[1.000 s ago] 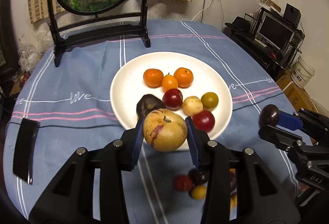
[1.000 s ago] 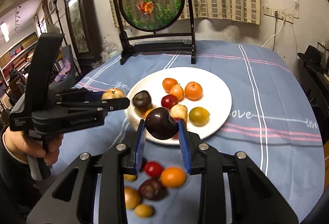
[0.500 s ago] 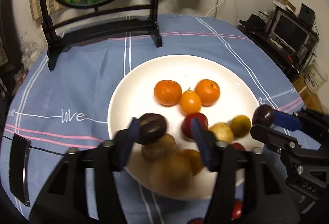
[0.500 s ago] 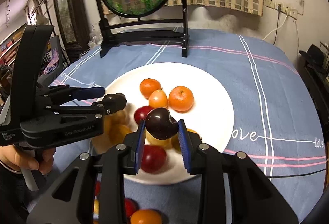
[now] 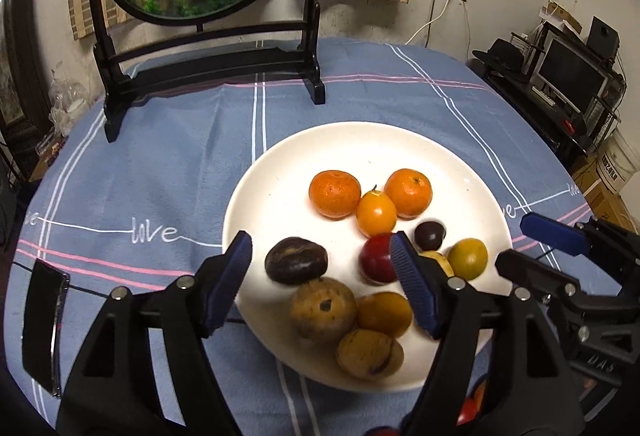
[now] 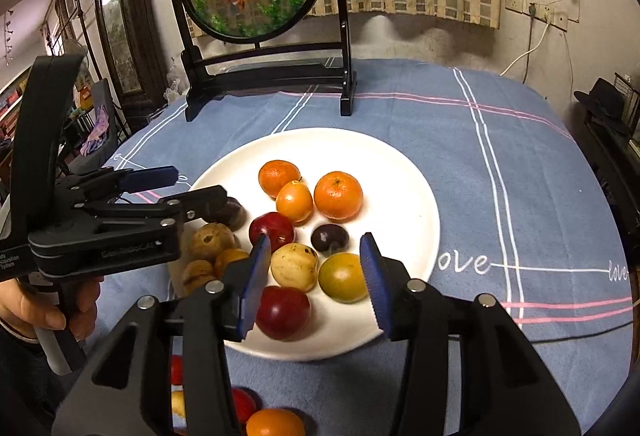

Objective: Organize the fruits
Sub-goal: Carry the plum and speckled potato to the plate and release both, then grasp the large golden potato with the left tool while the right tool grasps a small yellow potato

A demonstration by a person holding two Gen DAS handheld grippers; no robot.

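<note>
Dropped both fruits since earlier frame: yellow-brown fruit and dark plum now on plate. My left gripper, right gripper jaws opening, empty.

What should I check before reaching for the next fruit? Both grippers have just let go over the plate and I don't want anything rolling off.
1. Left gripper free of fruit: ok, jaws opening, nothing pressed between them.
2. Right gripper free of fruit: ok, jaws opening, pads touch nothing.
3. Small dark fruit on the plate: ok.
4. Tan fruit clear of the plate's near rim: not ok, it lies close to it.
5. Loose fruits left on the cloth: ok, several visible.
</note>
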